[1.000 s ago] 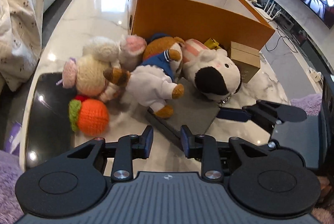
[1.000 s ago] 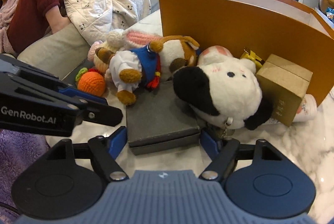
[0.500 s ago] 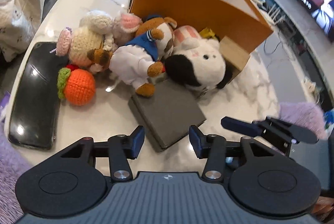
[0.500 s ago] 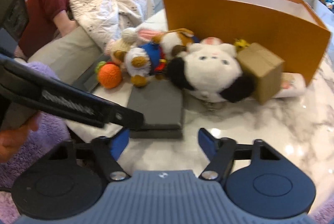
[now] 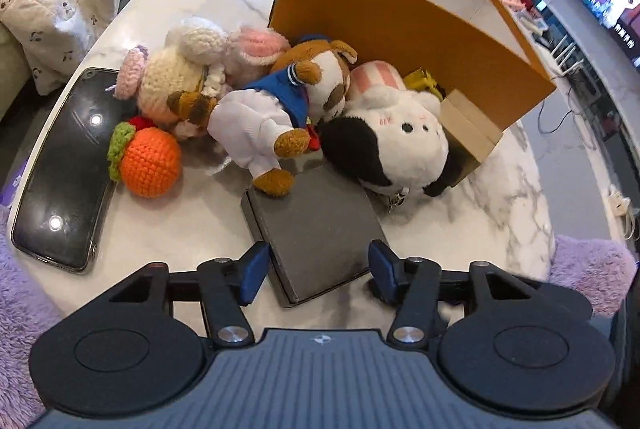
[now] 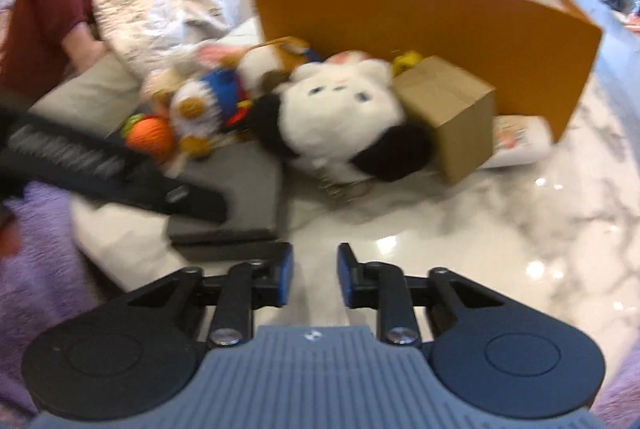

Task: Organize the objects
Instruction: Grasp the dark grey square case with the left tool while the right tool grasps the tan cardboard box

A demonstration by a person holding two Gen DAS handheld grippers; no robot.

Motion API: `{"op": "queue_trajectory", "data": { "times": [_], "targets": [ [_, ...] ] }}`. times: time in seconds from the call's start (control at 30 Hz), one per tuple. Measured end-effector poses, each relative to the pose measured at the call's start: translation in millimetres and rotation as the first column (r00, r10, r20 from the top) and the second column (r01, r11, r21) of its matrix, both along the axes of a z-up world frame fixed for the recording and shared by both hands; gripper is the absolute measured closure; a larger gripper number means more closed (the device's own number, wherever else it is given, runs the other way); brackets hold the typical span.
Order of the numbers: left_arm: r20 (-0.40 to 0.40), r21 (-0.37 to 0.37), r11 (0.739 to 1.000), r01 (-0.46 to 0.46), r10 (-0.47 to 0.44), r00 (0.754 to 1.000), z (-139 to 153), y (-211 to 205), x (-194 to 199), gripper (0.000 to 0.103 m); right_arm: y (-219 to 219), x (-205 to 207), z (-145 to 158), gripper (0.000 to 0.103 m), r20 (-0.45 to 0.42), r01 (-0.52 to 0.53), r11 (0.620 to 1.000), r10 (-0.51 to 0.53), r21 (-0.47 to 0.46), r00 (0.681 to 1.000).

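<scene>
A pile of soft toys lies on the marble table before an open orange box (image 5: 408, 29): a black-and-white plush (image 5: 392, 145), a brown dog in blue (image 5: 280, 109), a cream crochet doll (image 5: 176, 85) and an orange crochet fruit (image 5: 150, 163). A flat grey box (image 5: 316, 229) lies in front of them. My left gripper (image 5: 316, 275) is open, its fingers either side of the grey box's near end, not closed on it. My right gripper (image 6: 314, 279) is nearly shut and empty above bare table, right of the grey box (image 6: 240, 185).
A black phone (image 5: 64, 165) lies at the table's left edge. A small cardboard box (image 6: 448, 113) and a white packet (image 6: 520, 141) sit by the orange box. A sofa with a blanket (image 6: 168, 5) and a person is at left. Purple rug below.
My left gripper opened wider and moved forward around the grey box's near end. My right gripper pulled back off the grey box, shifted right and closed most of the way.
</scene>
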State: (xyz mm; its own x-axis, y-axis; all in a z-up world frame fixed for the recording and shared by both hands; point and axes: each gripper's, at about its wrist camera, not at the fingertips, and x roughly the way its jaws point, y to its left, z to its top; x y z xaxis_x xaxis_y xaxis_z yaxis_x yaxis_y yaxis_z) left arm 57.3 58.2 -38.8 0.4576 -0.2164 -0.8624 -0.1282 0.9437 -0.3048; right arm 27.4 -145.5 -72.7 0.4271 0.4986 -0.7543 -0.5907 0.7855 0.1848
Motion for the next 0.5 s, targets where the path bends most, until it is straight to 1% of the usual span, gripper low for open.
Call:
{"op": "queue_trajectory", "data": {
  "times": [0.1, 0.17, 0.2, 0.23, 0.3, 0.33, 0.4, 0.43, 0.47, 0.5],
  "targets": [
    [-0.003, 0.06, 0.998, 0.024, -0.024, 1.0, -1, -10, 0, 0.035, 7, -9, -2, 0.077, -0.02, -0.077, 0.996, 0.078, 0.044, 0.997],
    [-0.003, 0.106, 0.993, 0.046, -0.046, 0.999, -1, -17, 0, 0.034, 12, -11, -5, 0.077, -0.009, -0.093, 0.995, 0.093, 0.026, 0.996],
    [-0.007, 0.114, 0.992, 0.047, -0.047, 0.999, 0, -19, 1, 0.034, 12, -10, -5, 0.077, -0.005, -0.086, 0.996, 0.086, 0.018, 0.996],
    [-0.013, 0.107, 0.993, 0.04, -0.039, 0.999, 0, -18, 1, 0.034, 8, -9, -3, 0.077, 0.0, -0.071, 0.997, 0.071, 0.016, 0.997],
    [-0.028, 0.064, 0.998, 0.007, -0.005, 1.0, 0, -12, 3, 0.034, -3, -3, 1, 0.077, -0.004, -0.034, 0.999, 0.034, 0.017, 0.999],
    [-0.032, 0.038, 0.999, -0.015, 0.017, 0.999, 0, -7, 3, 0.034, -8, 2, 3, 0.08, 0.001, -0.005, 1.0, 0.005, 0.007, 1.0],
    [-0.03, 0.016, 0.999, -0.05, 0.05, 0.998, 1, -3, 2, 0.034, -15, 12, 4, 0.083, 0.031, 0.054, 0.998, -0.054, -0.01, 0.998],
    [-0.024, 0.009, 0.998, -0.068, 0.068, 0.997, 1, -2, 0, 0.034, -16, 17, 4, 0.085, 0.04, 0.078, 0.997, -0.078, -0.004, 0.996],
    [-0.021, 0.003, 0.997, -0.08, 0.08, 0.997, 1, -2, -1, 0.034, -18, 22, 2, 0.085, 0.039, 0.092, 0.996, -0.093, 0.018, 0.995],
    [-0.021, -0.002, 0.996, -0.094, 0.094, 0.995, 0, -2, -1, 0.034, -17, 25, 0, 0.085, 0.034, 0.089, 0.995, -0.091, 0.042, 0.995]
  ]
}}
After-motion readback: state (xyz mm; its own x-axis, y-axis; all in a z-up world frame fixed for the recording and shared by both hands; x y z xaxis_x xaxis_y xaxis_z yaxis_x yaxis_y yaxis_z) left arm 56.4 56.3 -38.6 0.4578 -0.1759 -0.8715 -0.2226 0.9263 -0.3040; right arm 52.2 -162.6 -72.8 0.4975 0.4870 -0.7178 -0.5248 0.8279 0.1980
